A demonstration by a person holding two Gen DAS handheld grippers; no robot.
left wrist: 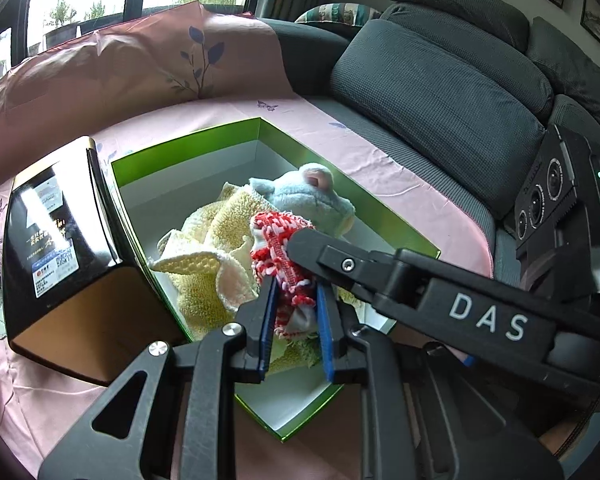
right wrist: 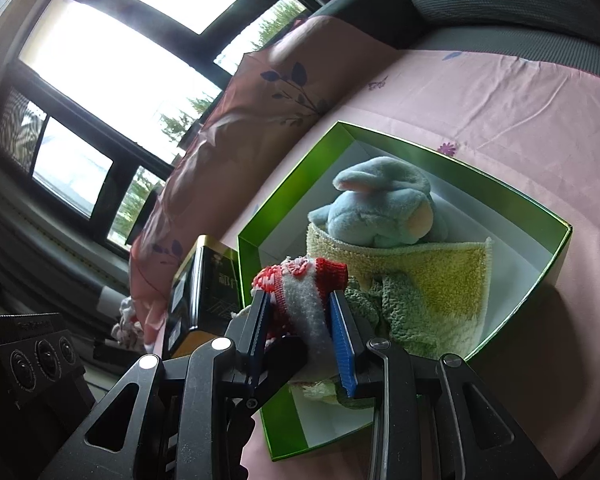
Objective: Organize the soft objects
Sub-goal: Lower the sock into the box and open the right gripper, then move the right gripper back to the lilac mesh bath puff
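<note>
A red-and-white knitted cloth (left wrist: 278, 236) (right wrist: 300, 276) hangs over the near end of an open green box (left wrist: 204, 136) (right wrist: 460, 172). My left gripper (left wrist: 296, 284) is shut on its lower part, blue pads pressing both sides. My right gripper (right wrist: 300, 296) is shut on the same cloth; in the left wrist view one of its black fingers (left wrist: 328, 258) reaches in from the right onto the cloth. Inside the box lie a blue plush toy (left wrist: 308, 192) (right wrist: 384, 208), a crumpled yellow towel (left wrist: 212, 232) (right wrist: 432, 276) and a green towel (right wrist: 380, 308).
A glossy black box (left wrist: 48, 220) (right wrist: 208, 280) stands against the green box's left side. Both rest on a pink sheet (left wrist: 380, 152) over a grey sofa (left wrist: 440, 100). A pink pillow (left wrist: 120, 68) leans at the back, below the windows.
</note>
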